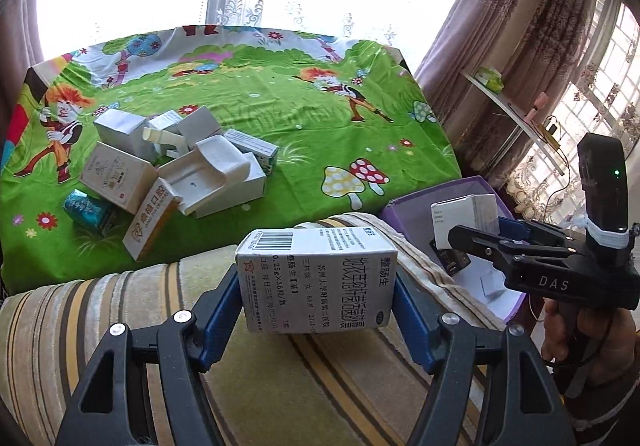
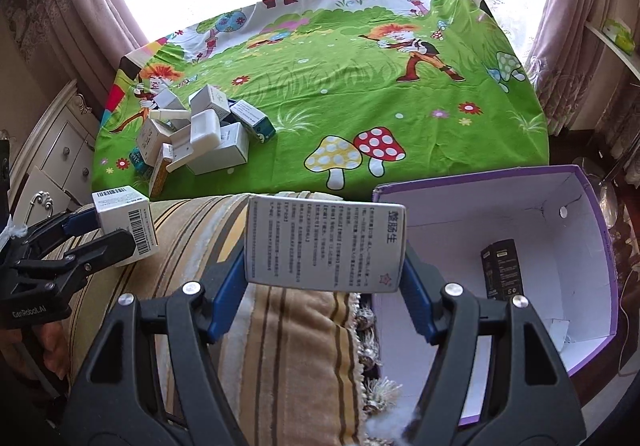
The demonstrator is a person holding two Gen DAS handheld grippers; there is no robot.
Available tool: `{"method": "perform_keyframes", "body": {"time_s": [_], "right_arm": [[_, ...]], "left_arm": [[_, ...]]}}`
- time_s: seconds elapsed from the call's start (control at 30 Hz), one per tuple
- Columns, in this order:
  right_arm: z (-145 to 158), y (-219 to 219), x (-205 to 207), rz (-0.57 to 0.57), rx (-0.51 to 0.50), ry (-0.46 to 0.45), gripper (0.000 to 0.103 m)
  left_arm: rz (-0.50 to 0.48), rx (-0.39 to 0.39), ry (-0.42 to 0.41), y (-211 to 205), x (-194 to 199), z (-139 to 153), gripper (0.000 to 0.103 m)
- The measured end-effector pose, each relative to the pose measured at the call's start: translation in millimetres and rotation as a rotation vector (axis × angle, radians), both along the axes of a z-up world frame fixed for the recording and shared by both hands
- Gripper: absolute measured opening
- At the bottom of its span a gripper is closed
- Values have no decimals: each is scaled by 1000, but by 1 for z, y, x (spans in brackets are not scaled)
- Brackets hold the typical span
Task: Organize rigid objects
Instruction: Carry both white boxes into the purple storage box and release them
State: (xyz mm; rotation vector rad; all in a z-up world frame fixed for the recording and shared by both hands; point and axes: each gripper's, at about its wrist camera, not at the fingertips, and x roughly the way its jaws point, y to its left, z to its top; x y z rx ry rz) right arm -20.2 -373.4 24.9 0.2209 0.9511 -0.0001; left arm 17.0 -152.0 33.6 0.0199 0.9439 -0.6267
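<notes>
Presently both grippers are loaded. The left gripper (image 1: pixel 316 310) has its jaws clamped on the two sides of a white medicine carton (image 1: pixel 316 282), barcode end up, carried above the striped cushion (image 1: pixel 120 310) and to the left of the purple storage box (image 2: pixel 592 246). The right gripper (image 2: pixel 324 278) has its jaws clamped on a second white carton (image 2: pixel 326 246), printed face towards the camera, held just left of the box's near left wall.

Inside the purple storage box a black carton (image 2: pixel 502 270) stands near the back wall; most of the floor in front of it is bare. The remaining cartons lie in a heap (image 1: pixel 168 165) on the green cartoon cloth (image 1: pixel 320 133), well left of the box.

Judgement: the step in hand is delivery into the box. The right carton is nearer and should go first. Carry it over the wall with clearance, lower it onto the bare floor beside the black carton, and only then release. The left carton should wait outside the box, since both tools over one opening risk a collision. Releasing from height risks toppling the black carton.
</notes>
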Motion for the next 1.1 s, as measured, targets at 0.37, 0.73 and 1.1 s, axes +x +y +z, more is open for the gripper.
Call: {"method": "perform_keyframes", "body": {"time_s": [0.37, 0.73, 1.1], "right_arm": [[3, -62, -39, -177, -49, -25, 73], [2, -115, -78, -354, -119, -50, 73], [11, -131, -92, -466, -165, -87, 97]], "left_arm": [[-178, -81, 5, -58, -24, 7, 71], [-336, -64, -6, -125, -48, 5, 72], [-295, -44, -63, -134, -48, 14, 83]]}}
